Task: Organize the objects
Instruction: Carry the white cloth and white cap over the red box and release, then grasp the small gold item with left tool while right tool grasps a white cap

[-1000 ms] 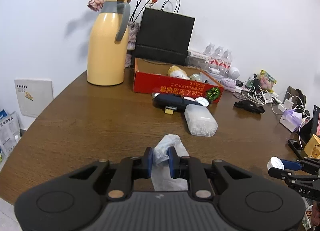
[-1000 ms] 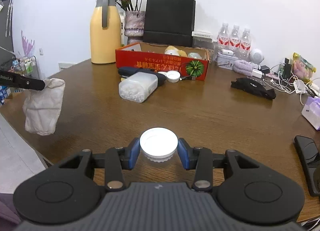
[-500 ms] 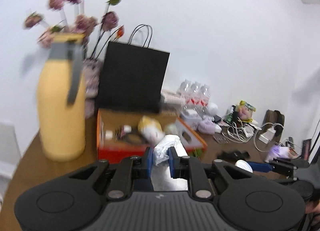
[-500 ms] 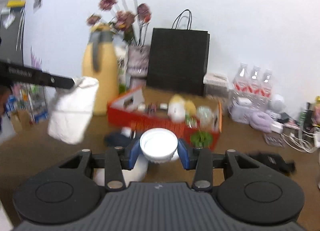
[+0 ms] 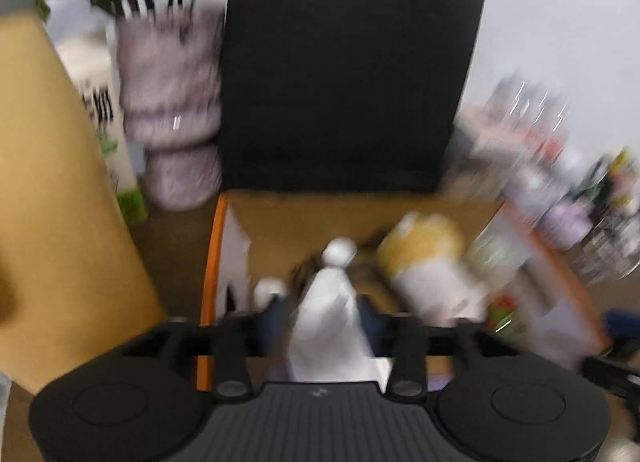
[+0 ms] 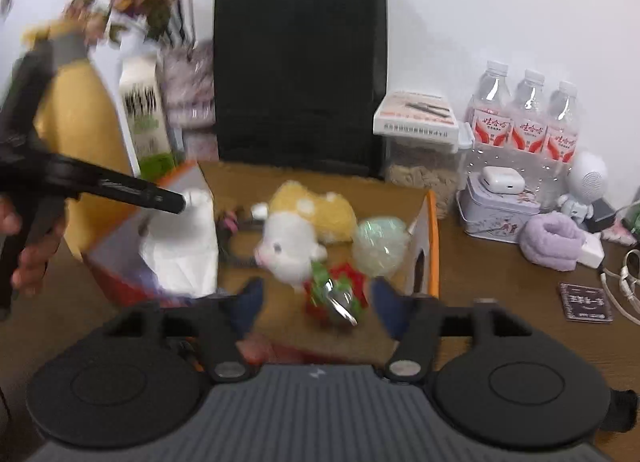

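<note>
My left gripper (image 5: 322,316) hovers over the left end of the orange cardboard box (image 5: 208,282), and its jaws are opening. A crumpled white tissue (image 5: 328,314) still sits between its blue fingers, which stand apart from it in this blurred view. From the right wrist view the tissue (image 6: 188,238) hangs at the left gripper's tip (image 6: 176,202), over the box's left end (image 6: 432,230). My right gripper (image 6: 318,302) is over the box's near side, jaws opening, with nothing between the fingers. The white cap is gone from them; I cannot tell where it lies.
Inside the box lie a yellow-white plush toy (image 6: 292,246), a pale green ball (image 6: 380,242) and a red-green wrapped item (image 6: 336,294). Behind it stand a black paper bag (image 6: 300,70), a yellow thermos (image 6: 80,122), a milk carton (image 6: 144,118) and water bottles (image 6: 528,118). A person's hand (image 6: 24,254) holds the left gripper.
Both grippers have travelled forward from above the table to above the box. Both sets of jaws have spread. The white cap has left the right gripper, and the left grip on the tissue has loosened.
</note>
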